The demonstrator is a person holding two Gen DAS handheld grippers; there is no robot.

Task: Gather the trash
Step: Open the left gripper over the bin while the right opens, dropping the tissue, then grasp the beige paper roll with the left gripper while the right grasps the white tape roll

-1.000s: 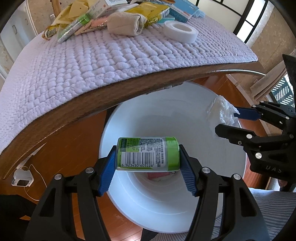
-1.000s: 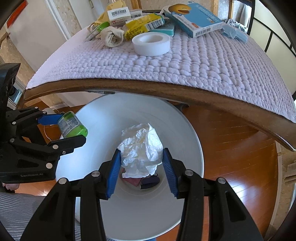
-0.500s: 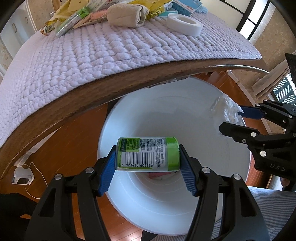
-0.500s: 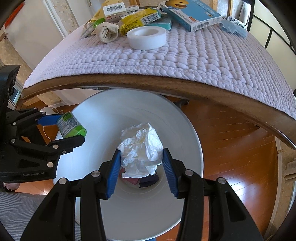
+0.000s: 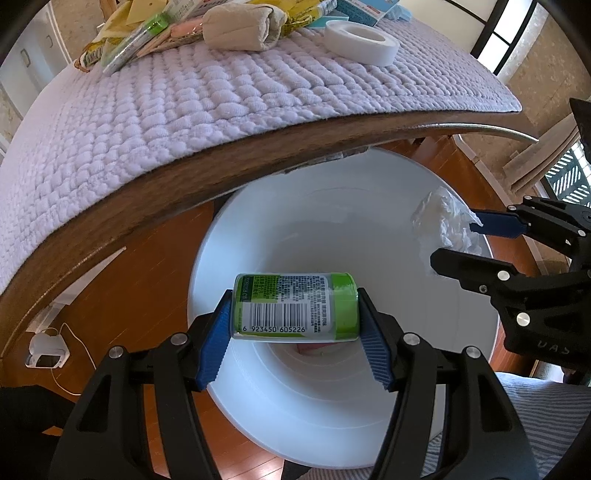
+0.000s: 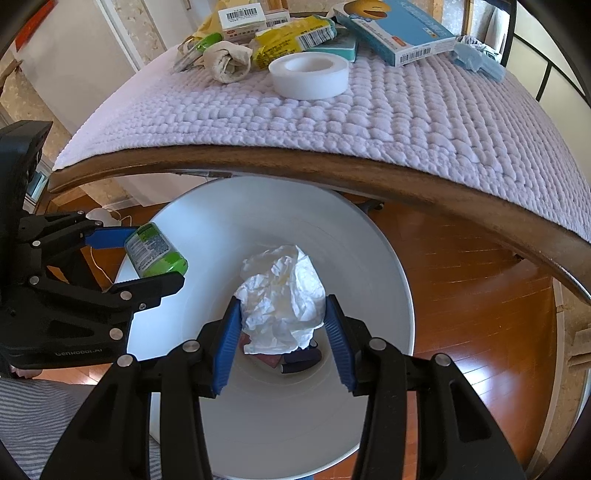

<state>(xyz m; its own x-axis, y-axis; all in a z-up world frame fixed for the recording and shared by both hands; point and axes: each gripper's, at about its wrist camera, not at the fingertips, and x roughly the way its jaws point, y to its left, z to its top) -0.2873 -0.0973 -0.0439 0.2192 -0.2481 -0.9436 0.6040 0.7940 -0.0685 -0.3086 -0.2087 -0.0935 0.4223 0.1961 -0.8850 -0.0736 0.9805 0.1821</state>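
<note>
My left gripper [image 5: 293, 321] is shut on a green can [image 5: 295, 306] with a barcode label, held sideways above the mouth of a white bin [image 5: 369, 229]. In the right wrist view that can [image 6: 155, 251] hangs over the bin's left rim [image 6: 402, 288]. My right gripper [image 6: 282, 321] is shut on a crumpled white tissue [image 6: 282, 295] over the bin's middle. In the left wrist view the tissue [image 5: 447, 225] shows at the right, over the bin's right side. A few dark and red scraps [image 6: 295, 362] lie at the bin's bottom.
A wooden table edge [image 6: 332, 173] with a lilac quilted mat [image 5: 184, 103] overhangs the bin's far side. On it lie a white tape roll [image 6: 308, 74], a rolled beige cloth [image 5: 240, 27], packets and boxes [image 6: 395, 29]. Wooden floor [image 6: 480, 295] surrounds the bin; striped fabric [image 6: 33, 413] is near.
The left gripper with the can has sunk slightly toward the bin, and the table edge has slid up in its view. The right gripper holds still with the tissue.
</note>
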